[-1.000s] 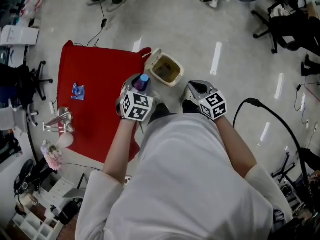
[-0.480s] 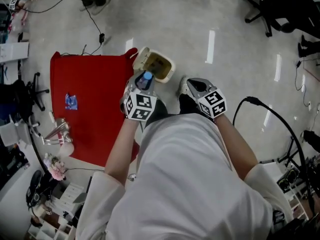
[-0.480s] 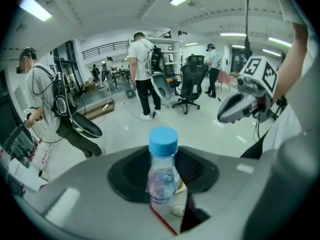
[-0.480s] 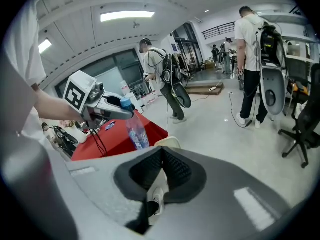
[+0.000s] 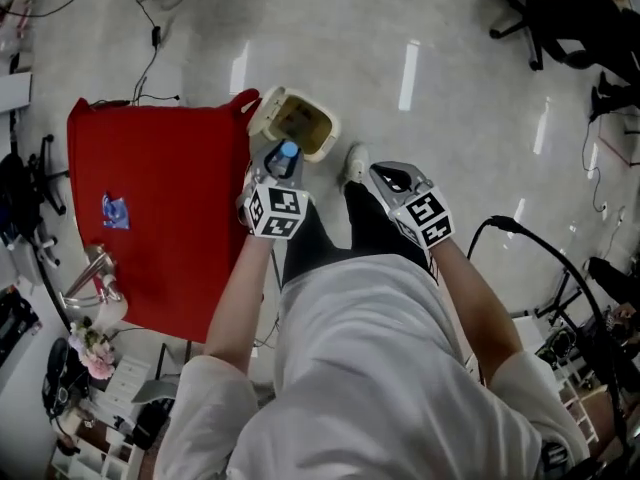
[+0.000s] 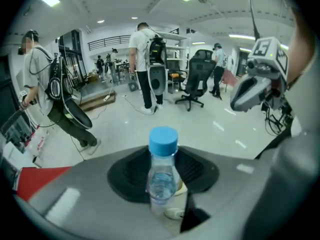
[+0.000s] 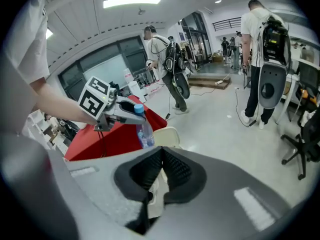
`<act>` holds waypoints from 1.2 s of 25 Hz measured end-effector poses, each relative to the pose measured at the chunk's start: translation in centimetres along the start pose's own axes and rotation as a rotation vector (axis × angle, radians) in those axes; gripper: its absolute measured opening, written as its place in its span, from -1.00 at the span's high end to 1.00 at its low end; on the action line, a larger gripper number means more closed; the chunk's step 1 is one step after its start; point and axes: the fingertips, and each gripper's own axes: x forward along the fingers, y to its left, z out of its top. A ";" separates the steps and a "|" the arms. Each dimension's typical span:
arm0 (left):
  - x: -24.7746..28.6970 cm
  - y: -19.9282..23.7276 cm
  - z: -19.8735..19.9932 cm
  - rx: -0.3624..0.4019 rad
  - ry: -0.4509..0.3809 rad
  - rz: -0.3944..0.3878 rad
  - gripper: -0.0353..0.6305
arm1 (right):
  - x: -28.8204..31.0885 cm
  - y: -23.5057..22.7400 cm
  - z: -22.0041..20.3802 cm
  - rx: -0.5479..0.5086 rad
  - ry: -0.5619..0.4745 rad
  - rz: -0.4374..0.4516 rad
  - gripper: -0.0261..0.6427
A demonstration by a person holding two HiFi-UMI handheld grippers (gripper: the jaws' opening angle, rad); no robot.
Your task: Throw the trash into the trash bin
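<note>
Left gripper (image 5: 280, 160): fingers clamp the blue-capped bottle (image 5: 289, 152) upright at the near rim of the open trash bin (image 5: 262, 116), which stands on the floor beside the red bench (image 5: 160, 198); apparently poised for the drop.
Right gripper (image 5: 390, 175): fingers closed on nothing, held aside.
Head view: alone shows how the bottle lines up with the bin.
Left gripper view: shows the grip on the bottle's body; the bin is mostly hidden.

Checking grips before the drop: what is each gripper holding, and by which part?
The left gripper grips the bottle by its upper body, under the blue cap. The right gripper holds nothing.
</note>
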 end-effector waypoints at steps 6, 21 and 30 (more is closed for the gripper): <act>5.5 1.3 -4.3 -0.022 0.019 -0.008 0.43 | 5.0 -0.1 -2.9 0.015 0.069 0.050 0.92; 21.2 -1.2 -14.5 -0.029 -0.029 -0.111 0.43 | 17.1 -4.7 -12.6 0.126 0.097 0.080 0.92; 27.6 -3.7 -23.3 -0.087 0.085 -0.156 0.42 | 21.1 -6.5 -19.8 0.198 0.142 0.068 0.92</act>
